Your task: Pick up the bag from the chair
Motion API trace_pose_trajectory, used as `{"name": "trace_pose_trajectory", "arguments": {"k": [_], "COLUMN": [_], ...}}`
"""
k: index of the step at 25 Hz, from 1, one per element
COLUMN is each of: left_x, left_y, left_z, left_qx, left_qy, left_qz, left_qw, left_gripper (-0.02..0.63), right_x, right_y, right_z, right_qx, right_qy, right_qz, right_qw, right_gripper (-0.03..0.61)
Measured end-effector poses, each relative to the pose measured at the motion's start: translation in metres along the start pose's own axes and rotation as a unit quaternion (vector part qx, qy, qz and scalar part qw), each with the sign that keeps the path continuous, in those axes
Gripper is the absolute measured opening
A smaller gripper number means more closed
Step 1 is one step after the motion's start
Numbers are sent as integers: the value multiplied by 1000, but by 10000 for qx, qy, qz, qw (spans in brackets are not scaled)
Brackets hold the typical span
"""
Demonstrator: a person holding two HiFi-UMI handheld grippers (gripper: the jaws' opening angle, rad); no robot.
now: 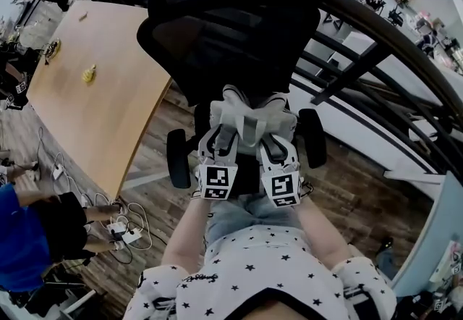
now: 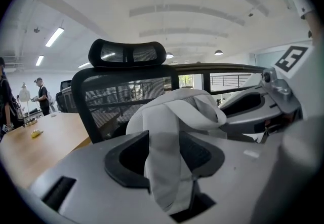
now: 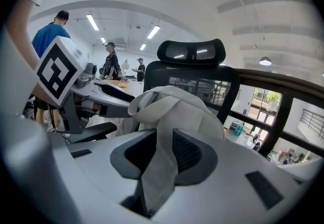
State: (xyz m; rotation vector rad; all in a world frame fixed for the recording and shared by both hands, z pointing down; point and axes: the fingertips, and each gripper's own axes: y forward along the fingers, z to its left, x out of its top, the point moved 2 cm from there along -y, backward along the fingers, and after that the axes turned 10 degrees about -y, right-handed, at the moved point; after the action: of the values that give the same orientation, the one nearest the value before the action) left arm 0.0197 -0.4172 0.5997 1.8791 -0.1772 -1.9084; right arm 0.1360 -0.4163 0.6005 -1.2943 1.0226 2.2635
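Observation:
A pale grey cloth bag [image 1: 249,114] is held over the seat of a black mesh office chair [image 1: 224,14]. My left gripper [image 1: 226,139] is shut on one bag strap [image 2: 164,167], which runs between its jaws. My right gripper [image 1: 269,143] is shut on the other strap [image 3: 161,167]. The bag's bunched body [image 2: 177,109] rises just past the jaws in the left gripper view, and the bag body [image 3: 179,111] looks the same in the right gripper view. Behind the bag stand the chair's backrest [image 3: 195,83] and headrest [image 2: 127,53].
A long wooden table [image 1: 94,87] lies to the left with a small yellow thing [image 1: 88,74] on it. Black armrests [image 1: 178,158] flank the seat. A dark railing [image 1: 376,43] runs on the right. Cables and a power strip [image 1: 123,228] lie on the floor, and people stand at the far left.

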Motion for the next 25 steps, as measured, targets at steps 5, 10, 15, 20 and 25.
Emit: {"name": "trace_pose_trajectory", "arguments": {"k": [5,10,15,20,25], "left_x": [20,39,56,69,83], "left_y": [1,5,12,20,26], "left_z": [-5,-8,-10,-11,-9], "left_qx": [-73,-191,-324,-360,-418], "left_qy": [56,-9,-136,-249,-299], "left_qz": [-235,-477,-636,-758,-843], "left_qw": [9997,9987,9974,9962,9951], "left_gripper": [179,179,179,178,166], "right_x": [21,43,52,59,73], "right_y": [2,2,8,13,20], "right_z": [-3,-14,-23,-30,-38], "right_qx": [-117,-313,-358,-404,-448], "right_qy": [-165,-331,-328,-344,-433], "right_qz": [-337,-486,-546,-585,-651], "right_qw": [9992,9978,9973,9969,9959], "right_gripper": [91,91,94,97,103]}}
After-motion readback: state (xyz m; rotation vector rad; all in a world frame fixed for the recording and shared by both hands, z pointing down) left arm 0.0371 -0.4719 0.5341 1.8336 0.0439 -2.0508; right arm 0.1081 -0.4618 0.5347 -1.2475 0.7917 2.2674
